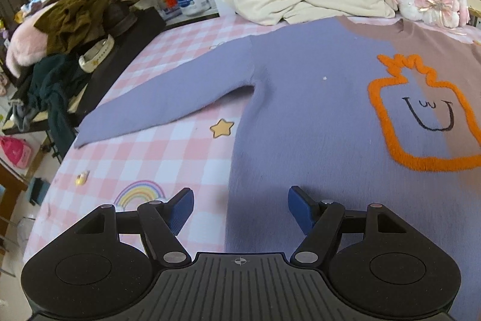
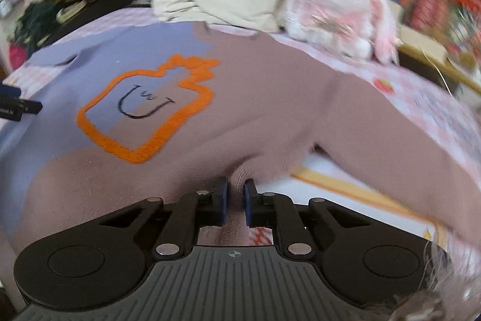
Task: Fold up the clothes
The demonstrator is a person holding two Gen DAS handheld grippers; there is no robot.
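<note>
The fuzzy sweater, half lilac and half dusty pink with an orange outlined face stitched on its chest point(image 1: 315, 116), lies spread front-up on the pink-and-white checked bedsheet point(image 1: 168, 158), filling the centre and right of the left wrist view; its lilac sleeve point(image 1: 156, 107) stretches toward the middle left of that frame. The left gripper point(image 1: 240, 209) hovers over the lilac side edge at lower centre, its blue-padded fingers point(image 1: 182, 209) wide apart and holding nothing; the right gripper point(image 2: 235, 202), at lower centre of its own view, is pinched on a puckered ridge of the pink fabric near the armpit. I judge the folding barely begun, with the right side seized first; next, the left probably needs to close on its edge so both sides can be carried inward evenly.
</note>
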